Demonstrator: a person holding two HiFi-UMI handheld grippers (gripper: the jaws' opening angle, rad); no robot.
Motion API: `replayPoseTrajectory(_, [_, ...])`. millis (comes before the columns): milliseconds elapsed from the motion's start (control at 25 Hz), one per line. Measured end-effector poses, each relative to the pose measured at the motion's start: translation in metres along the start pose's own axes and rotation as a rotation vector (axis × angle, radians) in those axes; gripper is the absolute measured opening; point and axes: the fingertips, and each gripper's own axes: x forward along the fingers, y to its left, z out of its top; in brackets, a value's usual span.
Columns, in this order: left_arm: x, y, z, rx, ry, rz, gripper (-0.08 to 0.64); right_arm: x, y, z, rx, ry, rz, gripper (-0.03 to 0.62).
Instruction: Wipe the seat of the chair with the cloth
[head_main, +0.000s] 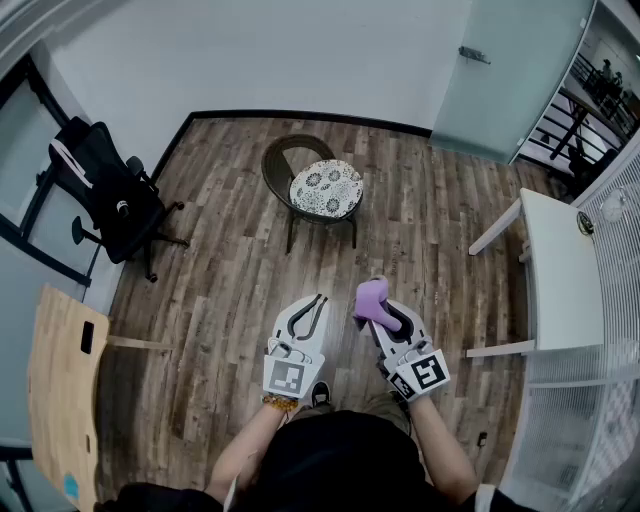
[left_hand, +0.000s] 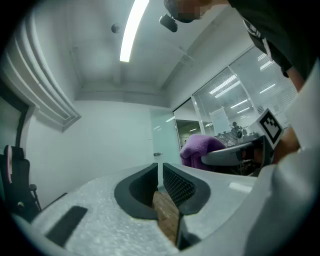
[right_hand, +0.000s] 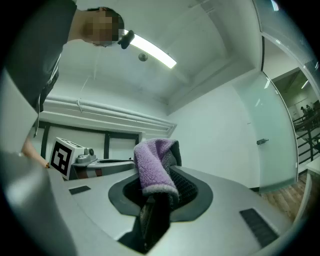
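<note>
Gripping a fold of the purple fleecy cloth (right_hand: 154, 167), the fingers of the right gripper (right_hand: 160, 192) are closed on it; a thick wad stands free beyond the tips. The left gripper (left_hand: 161, 182) has its fingers drawn almost together on nothing.

- Cloth position: in the air on the person's side of the round dark wicker chair (head_main: 276, 160), well apart from it, over wooden floor. Left gripper also on the chair's near side.
- Seat: white patterned cushion (head_main: 326, 188), untouched.
- Handling, judged: cloth light, limp, grippy pile; likely to bunch, not slip. The present hold on a folded edge suits, leaving the free wad as the wiping face.
- Cushion looks soft and may shift.
</note>
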Motion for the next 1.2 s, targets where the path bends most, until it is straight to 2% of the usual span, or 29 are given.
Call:
replayPoseTrajectory(120, [0.016, 0.009, -0.003, 0.028, -0.006, -0.029, 0.043, 0.012, -0.004, -0.001, -0.019, -0.005, -0.004, 0.092])
replayPoseTrajectory(240, [0.035, 0.008, -0.006, 0.03, -0.011, -0.039, 0.043, 0.019, -0.01, -0.005, -0.015, -0.008, 0.031, 0.098])
replayPoseTrajectory(440, [0.078, 0.002, -0.017, 0.028, 0.007, -0.028, 0.043, 0.034, -0.052, -0.014, 0.003, -0.012, 0.05, 0.098])
replayPoseTrajectory(560, [0.113, 0.004, -0.021, 0.048, 0.01, 0.006, 0.043, 0.045, -0.093, -0.014, -0.003, -0.011, 0.056, 0.098])
replayPoseTrajectory(680, [0.152, 0.003, -0.019, 0.033, 0.0, 0.063, 0.043, 0.054, -0.14, -0.011, -0.022, 0.003, 0.071, 0.098])
replayPoseTrajectory(920, [0.221, -0.005, -0.015, 0.065, 0.028, 0.149, 0.043, 0.066, -0.227, -0.007, -0.015, 0.011, 0.126, 0.098])
replayPoseTrajectory(1200, [0.268, 0.001, -0.034, 0.044, 0.075, 0.211, 0.043, 0.093, -0.292, -0.018, -0.003, 0.051, 0.164, 0.1])
